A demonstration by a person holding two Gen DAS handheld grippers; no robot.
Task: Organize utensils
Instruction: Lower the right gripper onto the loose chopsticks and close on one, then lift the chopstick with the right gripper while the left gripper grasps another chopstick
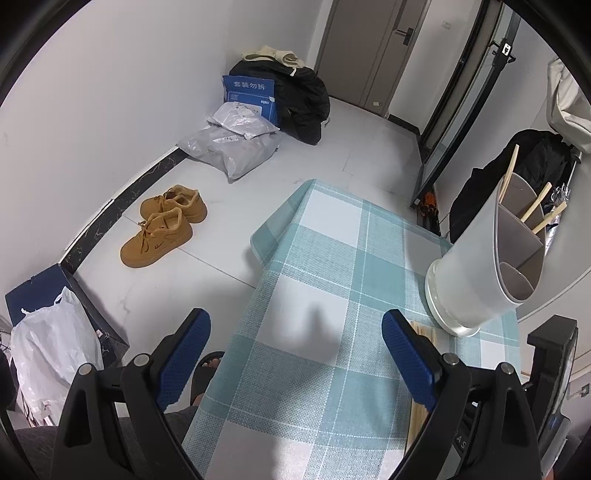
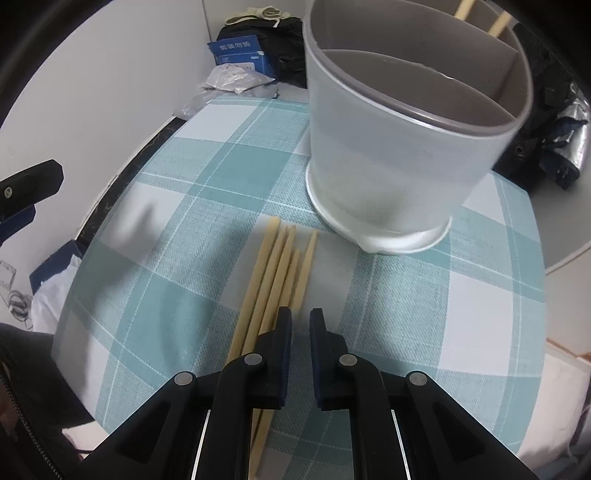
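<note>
left gripper (image 1: 295,354): jaws wide apart, nothing between them, over the checked surface (image 1: 325,258).
chopsticks (image 2: 275,273): loose bundle flat on the surface, just before the holder (image 2: 399,147).
right gripper (image 2: 300,325): nearly closed, empty, over the bundle's right edge.
risk: narrow jaws could scatter sticks.
writing: blue box (image 1: 249,94), Chinese characters, roughly 套装勿拆.

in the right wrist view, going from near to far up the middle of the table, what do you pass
right gripper → loose chopsticks on the checked tablecloth → white utensil holder, two chopsticks in its far compartment
</note>
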